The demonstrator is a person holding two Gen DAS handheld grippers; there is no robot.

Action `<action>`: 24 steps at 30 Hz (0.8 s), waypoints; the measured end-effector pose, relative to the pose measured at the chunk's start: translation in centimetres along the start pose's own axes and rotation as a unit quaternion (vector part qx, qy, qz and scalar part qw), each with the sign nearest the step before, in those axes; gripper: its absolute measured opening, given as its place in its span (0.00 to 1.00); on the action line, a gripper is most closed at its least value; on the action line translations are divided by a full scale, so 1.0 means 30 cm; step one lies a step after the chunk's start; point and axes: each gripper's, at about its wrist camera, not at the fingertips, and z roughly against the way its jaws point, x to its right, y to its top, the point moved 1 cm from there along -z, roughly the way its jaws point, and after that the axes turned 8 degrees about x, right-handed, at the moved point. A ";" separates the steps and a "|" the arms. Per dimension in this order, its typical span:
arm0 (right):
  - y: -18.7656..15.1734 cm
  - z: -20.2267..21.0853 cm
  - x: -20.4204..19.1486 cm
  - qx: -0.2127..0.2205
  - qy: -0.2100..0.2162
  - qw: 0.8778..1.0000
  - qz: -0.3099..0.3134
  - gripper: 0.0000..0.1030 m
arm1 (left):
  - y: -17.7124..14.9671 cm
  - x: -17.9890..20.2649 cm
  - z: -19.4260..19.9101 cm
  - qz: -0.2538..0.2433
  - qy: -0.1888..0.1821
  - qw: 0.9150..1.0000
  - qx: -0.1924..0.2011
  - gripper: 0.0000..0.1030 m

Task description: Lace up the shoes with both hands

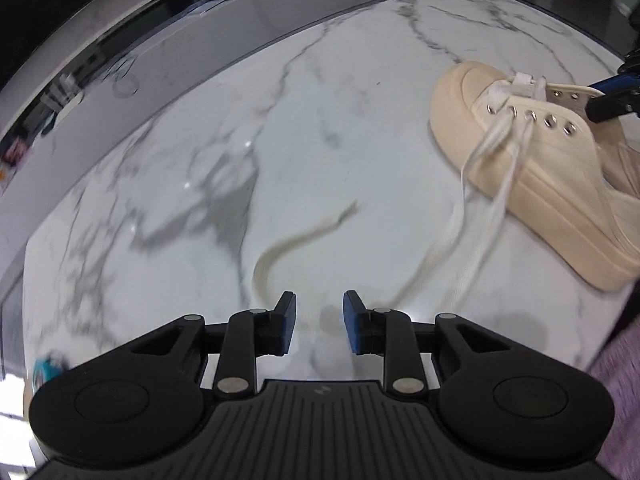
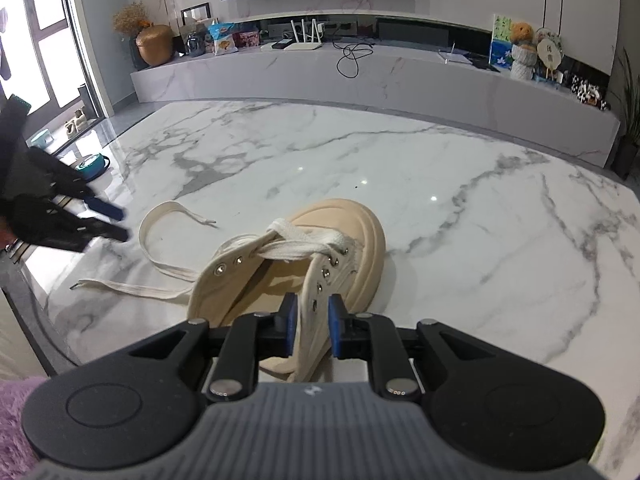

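Left wrist view: the left gripper (image 1: 319, 322) has its jaws slightly parted with nothing between them, over the marble surface (image 1: 200, 160). The cream shoe (image 1: 540, 184) lies at two o'clock, its lace (image 1: 476, 220) trailing toward the jaws.

Right wrist view: the right gripper (image 2: 312, 326) clamps the shoe's eyelet flap (image 2: 314, 312); the left gripper sits at nine o'clock.

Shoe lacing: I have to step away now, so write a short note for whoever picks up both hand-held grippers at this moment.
Left hand-held gripper: open, empty, over the marble table, near the loose lace.
Right hand-held gripper: shut on the shoe's eyelet flap, holding the shoe in place.
Lace: crossed through the eyelets nearest the toe; both loose ends lie on the table on the left gripper's side.
Done: the crossing nearest the toe.
Left: pick up an end, thread the remaining empty eyelets, tie.
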 end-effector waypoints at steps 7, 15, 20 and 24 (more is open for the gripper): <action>0.002 -0.012 0.007 -0.007 0.005 1.000 0.004 0.17 | 0.084 0.047 -0.153 -0.079 -0.008 0.997 0.001 0.24; -0.001 -0.024 0.006 -0.010 0.006 1.000 0.012 0.20 | 0.102 0.008 -0.217 -0.072 -0.035 0.997 -0.010 0.24; -0.002 -0.027 0.008 -0.010 0.009 1.000 0.011 0.20 | 0.099 -0.010 -0.217 -0.042 -0.057 0.997 -0.013 0.07; -0.003 -0.030 0.009 -0.012 0.009 1.000 0.007 0.20 | 0.097 0.002 -0.210 -0.039 -0.053 0.998 -0.017 0.01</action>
